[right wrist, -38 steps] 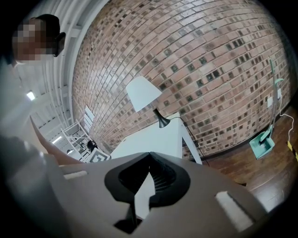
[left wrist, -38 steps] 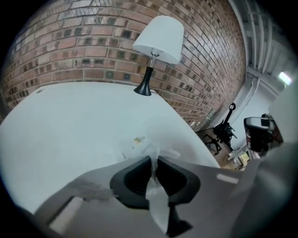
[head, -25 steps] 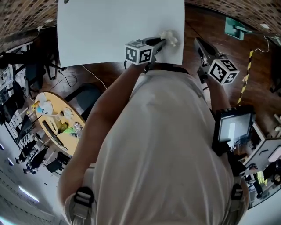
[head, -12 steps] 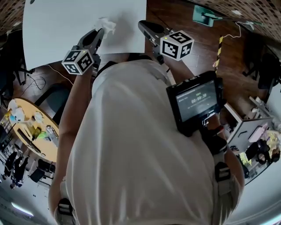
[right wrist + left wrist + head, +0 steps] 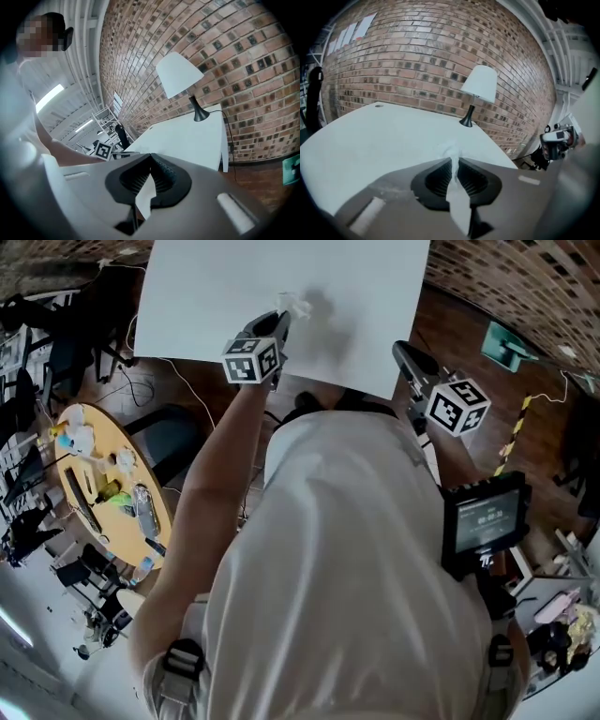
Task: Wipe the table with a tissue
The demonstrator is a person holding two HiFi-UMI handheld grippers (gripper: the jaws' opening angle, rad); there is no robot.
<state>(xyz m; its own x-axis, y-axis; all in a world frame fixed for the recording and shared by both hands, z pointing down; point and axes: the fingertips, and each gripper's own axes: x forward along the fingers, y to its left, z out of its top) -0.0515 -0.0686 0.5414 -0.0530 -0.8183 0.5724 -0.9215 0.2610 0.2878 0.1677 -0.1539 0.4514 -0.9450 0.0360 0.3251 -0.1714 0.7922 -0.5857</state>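
Note:
A crumpled white tissue (image 5: 296,306) rests on the white table (image 5: 206,296), a little in from its near edge. My left gripper (image 5: 281,321) is shut on it and angled down at the tabletop. In the left gripper view the tissue (image 5: 452,157) sticks out between the closed pads (image 5: 438,178), with the table (image 5: 370,136) stretching beyond. My right gripper (image 5: 399,349) hovers off the table's near right corner, above the floor, jaws closed with nothing in them. In the right gripper view the right gripper (image 5: 151,157) points along the table (image 5: 187,138).
A lamp with a white shade (image 5: 480,86) stands at the table's far end by the brick wall. On the left are a round wooden table (image 5: 108,498) with small items and a dark chair (image 5: 178,442). Cables lie on the wooden floor. A screen (image 5: 483,521) hangs at the person's right hip.
The left gripper has carried the tissue from near the table's right front corner leftward and farther in over the tabletop. The right gripper has stayed off the right front corner.

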